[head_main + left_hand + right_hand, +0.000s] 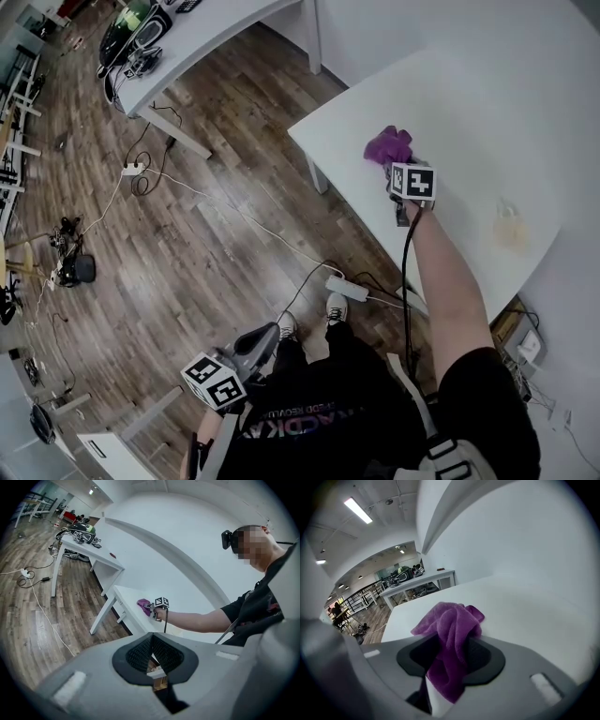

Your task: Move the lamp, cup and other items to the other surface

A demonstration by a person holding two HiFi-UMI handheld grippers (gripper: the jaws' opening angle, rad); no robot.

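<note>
Wood floor (187, 234) fills most of the head view, crossed by cables. Two white tables stand on it, well apart. The far table (216, 33) at 11 o'clock carries a cluster of dark gear. The near table (487, 103) at 2 o'clock is almost bare.

My right arm reaches out over the near table. My right gripper (394, 169) points down at its top, at 1 o'clock. Its jaws stand apart around a purple cloth (388, 145), which bunches up between them on the tabletop. I judge that the pads are not yet clamped on it.

My left gripper (264, 337) hangs low by my hip at 7 o'clock, over the floor. Its jaws are pressed together with nothing in them.

A small pale thing (511, 225) sits alone on the near table at 3 o'clock, well apart from the cloth. It may be the cup, but it is too faint to tell.

No lamp shows in any view. I cannot tell which table is the goal. At best, I judge, the cloth is the item in hand, with the pale thing and any lamp left to deal with.
</note>
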